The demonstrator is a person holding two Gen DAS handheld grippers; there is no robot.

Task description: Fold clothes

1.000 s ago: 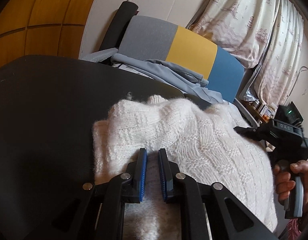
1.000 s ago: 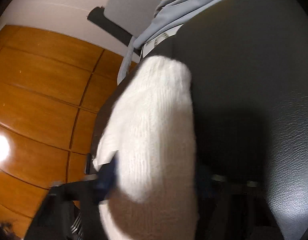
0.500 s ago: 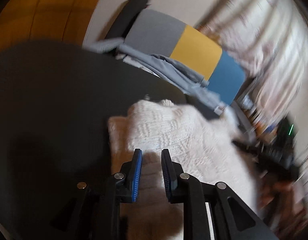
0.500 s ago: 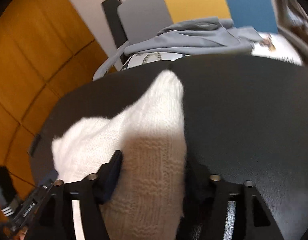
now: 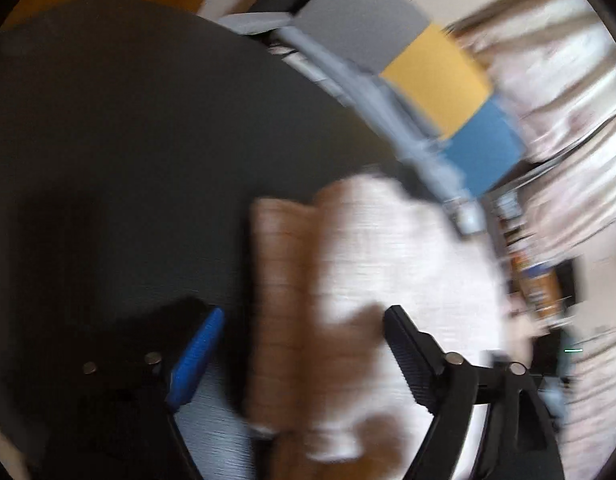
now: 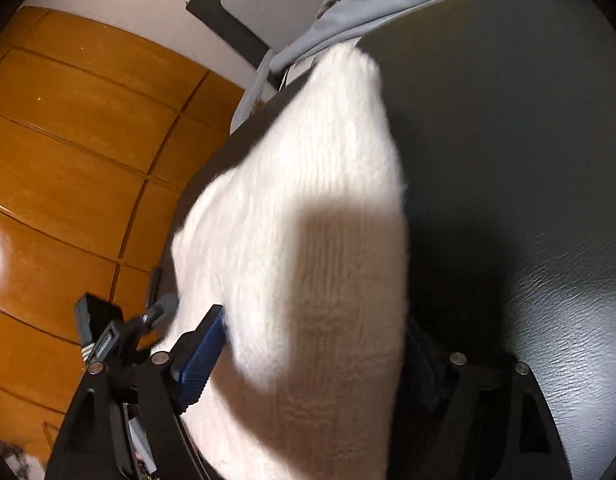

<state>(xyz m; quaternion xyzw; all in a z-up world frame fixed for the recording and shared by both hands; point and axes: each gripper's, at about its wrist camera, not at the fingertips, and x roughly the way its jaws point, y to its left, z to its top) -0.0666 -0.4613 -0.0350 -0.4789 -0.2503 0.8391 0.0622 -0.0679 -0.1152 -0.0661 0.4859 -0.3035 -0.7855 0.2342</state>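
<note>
On black table point(image 6: 528, 160), sweater point(image 6: 308, 240), left-cam curtains point(image 5: 568, 92)

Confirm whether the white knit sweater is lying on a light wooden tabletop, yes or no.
No. In the right wrist view the white knit sweater lies on a black table; the orange-brown wood is only the floor beside it.

A black bench point(image 6: 508, 160) fills the lower right; wood floor point(image 6: 67, 140) lies left, a grey-yellow-blue chair point(image 5: 436, 68) and pale curtains point(image 5: 568, 92) upper right.

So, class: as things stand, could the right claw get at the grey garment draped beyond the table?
Probably not directly: the right claw, jaws opening, straddles the white sweater, which lies between it and the grey garment.
</note>
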